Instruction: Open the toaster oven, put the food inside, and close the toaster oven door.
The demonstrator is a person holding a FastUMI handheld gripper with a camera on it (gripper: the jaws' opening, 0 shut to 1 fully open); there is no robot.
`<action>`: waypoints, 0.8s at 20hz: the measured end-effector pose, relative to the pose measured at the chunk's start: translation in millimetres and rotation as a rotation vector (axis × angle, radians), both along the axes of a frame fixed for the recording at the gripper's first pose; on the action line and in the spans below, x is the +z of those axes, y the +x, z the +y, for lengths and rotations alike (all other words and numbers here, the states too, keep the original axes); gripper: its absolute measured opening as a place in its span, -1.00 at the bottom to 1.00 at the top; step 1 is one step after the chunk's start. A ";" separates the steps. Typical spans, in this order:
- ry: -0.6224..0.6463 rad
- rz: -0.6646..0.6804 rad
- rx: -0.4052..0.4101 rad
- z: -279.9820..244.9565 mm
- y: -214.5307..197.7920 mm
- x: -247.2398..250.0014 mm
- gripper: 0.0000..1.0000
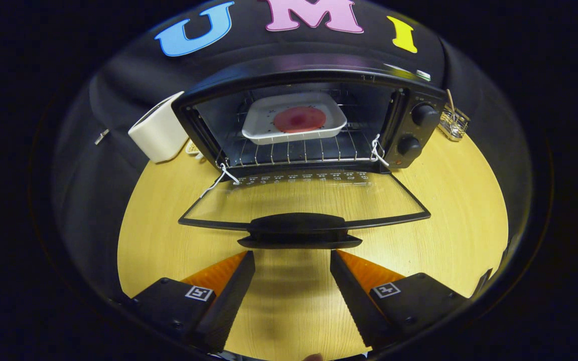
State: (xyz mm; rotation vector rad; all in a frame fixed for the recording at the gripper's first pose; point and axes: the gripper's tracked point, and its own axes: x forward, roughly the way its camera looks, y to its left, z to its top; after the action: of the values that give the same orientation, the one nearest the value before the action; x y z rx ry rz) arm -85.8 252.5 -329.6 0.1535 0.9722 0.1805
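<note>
Across the round wooden table the black cloth wall closes off the booth behind everything; on that table stands the toaster oven, the biggest thing before me, its mouth open toward me; its glass door lies folded flat down onto the tabletop, hinged at the oven's foot, with the door handle nearest to me, just ahead of my fingers.

Judging by this, the first two steps look done: the door is open and the food is inside; a white tray sits on the wire rack within the cavity, and on it lies a round reddish piece of food, well beyond my fingers; what is left, as I read it, is lifting that door and pressing it closed.

My gripper is spread wide and holds nothing; bare wood shows between the fingers, and the handle is close but not touched.

Smaller things stand about: a cream-coloured appliance just beside the oven's left wall; two control knobs on its right panel; a little wire basket past the right side; white cord ties at the two door hinges.
</note>
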 end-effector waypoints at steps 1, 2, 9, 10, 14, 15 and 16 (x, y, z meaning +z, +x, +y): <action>0.002 -0.013 0.002 -0.6 0.0 5.2 0.98; 0.004 -0.027 0.002 -0.7 1.1 9.5 0.97; 0.006 -0.140 0.025 -3.0 11.7 44.8 0.97; 0.000 -0.161 0.027 -4.5 15.5 50.3 0.97; -0.014 -0.256 0.037 -8.4 34.0 87.7 0.98; -0.014 -0.285 0.037 -9.9 39.6 99.9 0.98; -0.020 -0.318 0.036 -12.9 43.7 113.4 0.98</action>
State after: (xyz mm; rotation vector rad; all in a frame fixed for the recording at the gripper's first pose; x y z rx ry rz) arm -42.1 239.6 -216.2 0.0853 0.6600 0.2212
